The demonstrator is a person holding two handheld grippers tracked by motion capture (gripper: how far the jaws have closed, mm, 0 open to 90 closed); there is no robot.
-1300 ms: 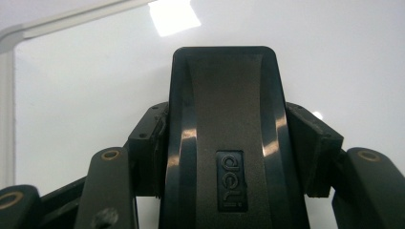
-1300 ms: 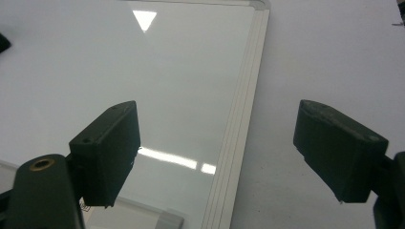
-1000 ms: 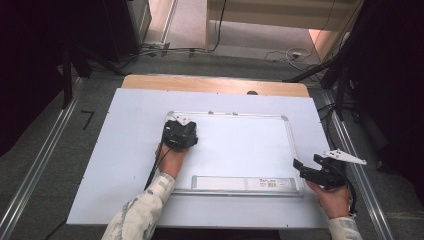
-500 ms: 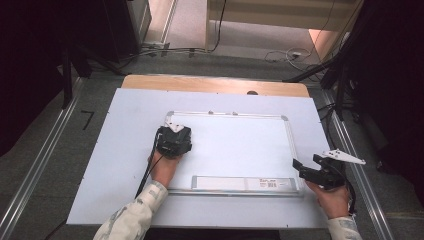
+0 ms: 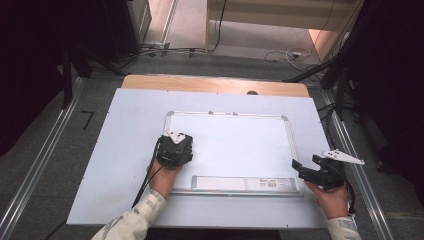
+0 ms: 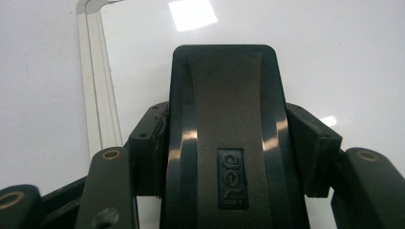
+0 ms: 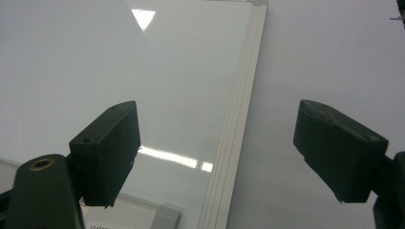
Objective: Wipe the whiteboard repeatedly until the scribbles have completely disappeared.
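Observation:
A white whiteboard (image 5: 240,142) with a silver frame lies flat on the table. My left gripper (image 5: 175,146) rests on its left part, near the left frame edge, shut on a black whiteboard eraser (image 6: 224,86) that lies face down on the board (image 6: 296,43). The pads (image 6: 150,138) press the eraser's two sides. My right gripper (image 5: 301,170) is at the board's near right corner, open, with nothing between its jaws. In the right gripper view, the gripper (image 7: 229,148) looks over the board's right frame strip (image 7: 239,119).
A pen tray (image 5: 245,183) runs along the board's near edge. The white tabletop (image 5: 115,150) reaches out on all sides, with a wooden strip (image 5: 210,84) at the back. Metal rails (image 5: 40,165) flank the table, and cables lie on the floor behind.
My left gripper has slid with the eraser across the board toward the near left. The right gripper has stayed in place.

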